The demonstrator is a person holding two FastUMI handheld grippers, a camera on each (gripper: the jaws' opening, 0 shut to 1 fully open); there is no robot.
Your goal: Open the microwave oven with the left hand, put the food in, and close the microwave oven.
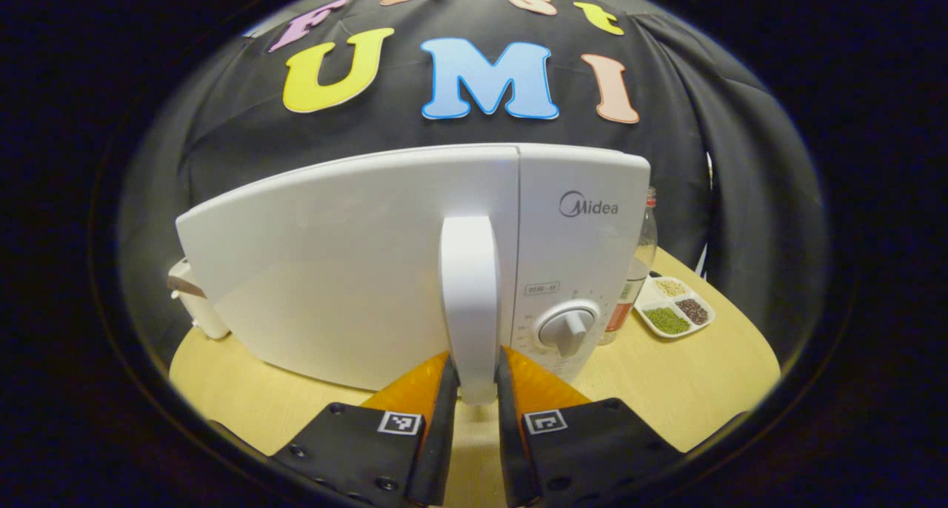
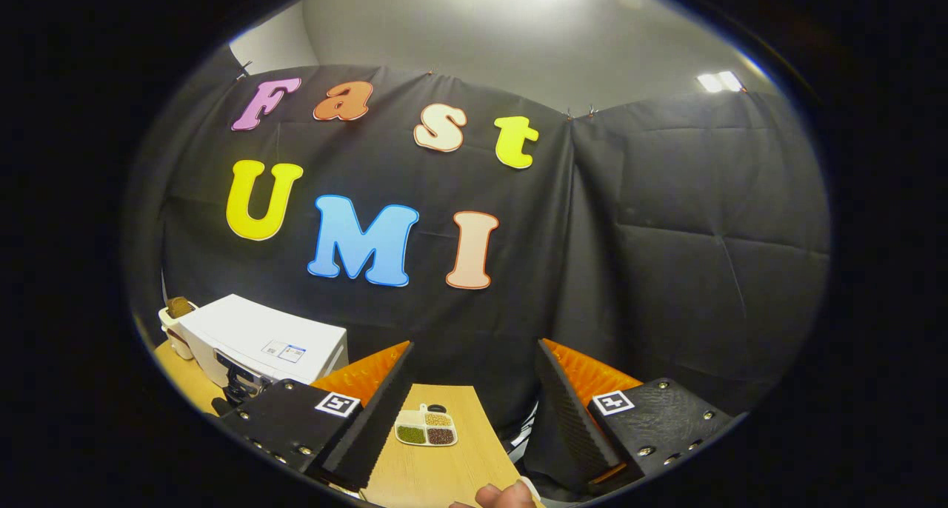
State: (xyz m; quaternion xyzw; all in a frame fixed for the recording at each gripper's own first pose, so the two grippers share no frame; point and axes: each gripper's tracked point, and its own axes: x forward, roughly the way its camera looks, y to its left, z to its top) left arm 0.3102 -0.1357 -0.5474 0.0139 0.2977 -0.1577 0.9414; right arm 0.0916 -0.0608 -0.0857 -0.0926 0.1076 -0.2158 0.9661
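In the left gripper view, I see my left gripper (image 1: 472, 389) right up at the white microwave oven (image 1: 415, 263). Its two fingers sit on either side of the door handle (image 1: 469, 301), low down on it. Both fingers touch the handle, so the gripper is squeezing it. The handle is a tall white bar that stands upright. The door (image 1: 333, 271) is to the left of the handle, and I cannot tell if it is pulled out a little. The round knob (image 1: 566, 327) is on the panel to the right of the handle.

The microwave stands on a wooden table (image 1: 666, 389). A clear bottle (image 1: 638, 271) stands just beside the microwave on the right. Near the bottle lies a white tray (image 1: 675, 306) with green, brown and pale bits in its parts. A small white thing (image 1: 194, 301) peeks out behind the microwave on the left.

In the right gripper view, my right gripper (image 2: 474, 412) is held up high, well away from the microwave (image 2: 259, 341). Its fingers are spread wide with nothing between them. Far below, between the fingers, I see the tray (image 2: 425, 428) on the table (image 2: 437, 471). A bit of a hand (image 2: 503, 496) shows at the bottom edge.
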